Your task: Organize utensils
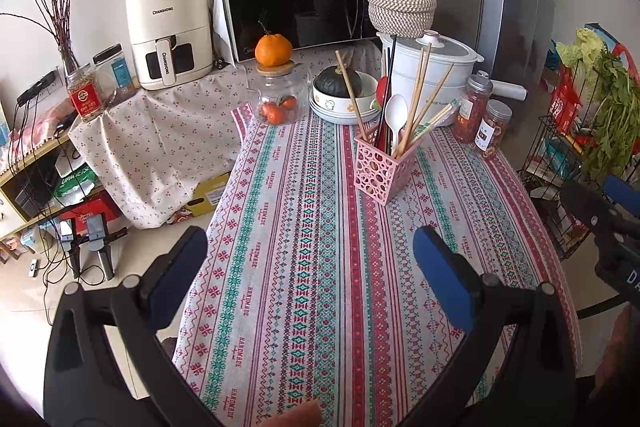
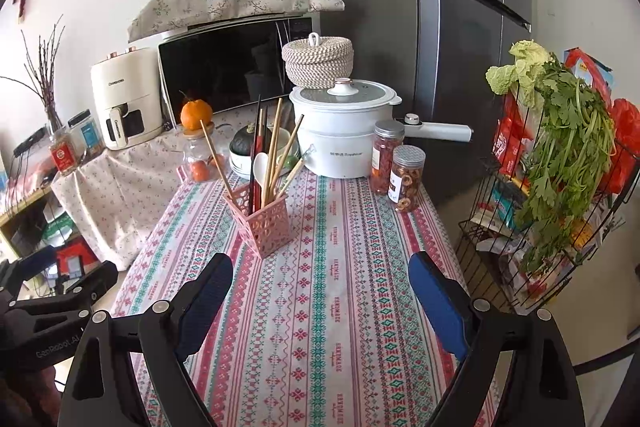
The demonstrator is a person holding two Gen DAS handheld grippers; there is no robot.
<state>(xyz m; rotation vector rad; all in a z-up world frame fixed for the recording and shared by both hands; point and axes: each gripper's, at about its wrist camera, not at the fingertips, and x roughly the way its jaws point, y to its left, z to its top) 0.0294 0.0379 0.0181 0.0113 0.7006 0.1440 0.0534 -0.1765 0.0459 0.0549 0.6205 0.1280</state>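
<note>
Nearest the left wrist camera, the left gripper (image 1: 310, 267) is seen with its blue-padded fingers (image 1: 444, 279) spread wide and nothing held between them; only the striped tablecloth (image 1: 304, 267) lies beneath. The right gripper (image 2: 320, 291) is likewise held wide open and empty over the same cloth, its own pads (image 2: 438, 303) well apart.

Further out, at about 1 o'clock in the left view (11 o'clock in the right), the pink utensil holder (image 1: 380, 167) is found standing on the cloth, well apart from both grippers. Wooden chopsticks (image 1: 418, 99), dark chopsticks (image 1: 388, 95) and a white spoon (image 1: 396, 119) are stood in it, leaning outward at different angles.

Beyond the holder, a stack of bowls (image 1: 340, 105) bearing a green squash (image 1: 339, 81) is set at 12 o'clock, with a glass jar (image 1: 277, 99) of small oranges at 11 o'clock and a white pot (image 1: 432, 67) at 1 o'clock. Two snack jars (image 2: 396, 169) are placed near the pot. Farthest back, a microwave (image 1: 300, 11) is seen.
</note>
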